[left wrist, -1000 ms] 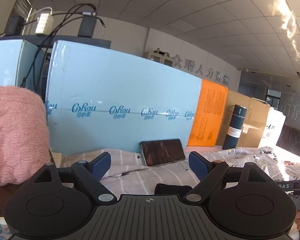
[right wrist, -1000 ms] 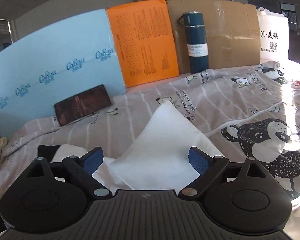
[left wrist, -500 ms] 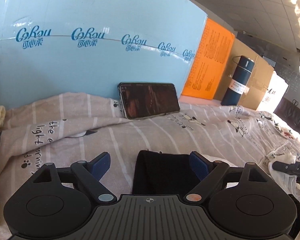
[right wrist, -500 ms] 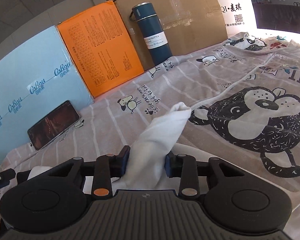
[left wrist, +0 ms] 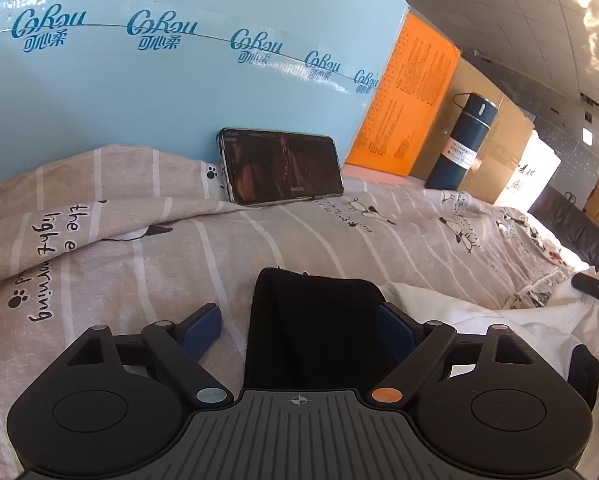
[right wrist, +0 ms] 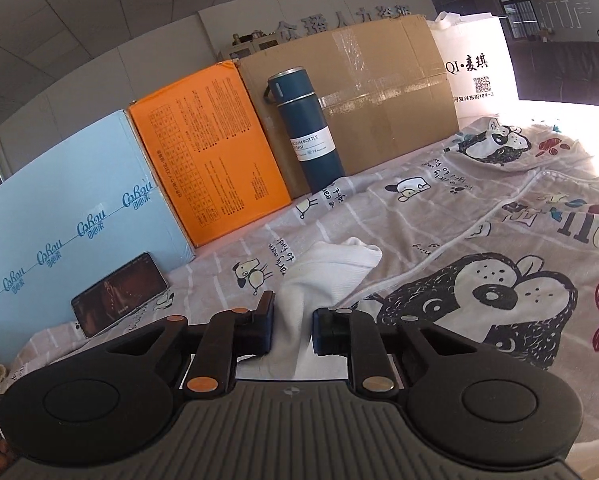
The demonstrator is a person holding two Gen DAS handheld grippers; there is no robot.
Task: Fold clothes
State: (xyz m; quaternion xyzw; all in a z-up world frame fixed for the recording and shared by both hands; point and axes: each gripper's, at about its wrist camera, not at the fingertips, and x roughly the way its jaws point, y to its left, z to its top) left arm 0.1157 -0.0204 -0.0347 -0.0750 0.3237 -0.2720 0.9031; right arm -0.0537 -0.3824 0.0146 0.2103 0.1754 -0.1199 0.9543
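Observation:
A white garment (right wrist: 323,276) lies on the bed's printed grey blanket (right wrist: 439,216). My right gripper (right wrist: 293,330) is shut on a bunched fold of it, and the free end sticks out ahead past the fingers. In the left wrist view the same white cloth (left wrist: 479,312) spreads to the right, with a black cuff or sleeve end (left wrist: 315,328) in front. My left gripper (left wrist: 299,326) is open, its blue pads (left wrist: 203,326) on either side of the black part, just above the blanket (left wrist: 139,264).
A phone (left wrist: 283,166) leans on a light blue board (left wrist: 159,72) at the back. Beside it stand an orange board (right wrist: 211,152), a dark blue bottle (right wrist: 307,128), a cardboard box (right wrist: 383,84) and a white bag (right wrist: 475,68).
My left gripper has tilted down from the wall and come close over the black cloth end. My right gripper has closed on the white garment and pulled it up into a bunch.

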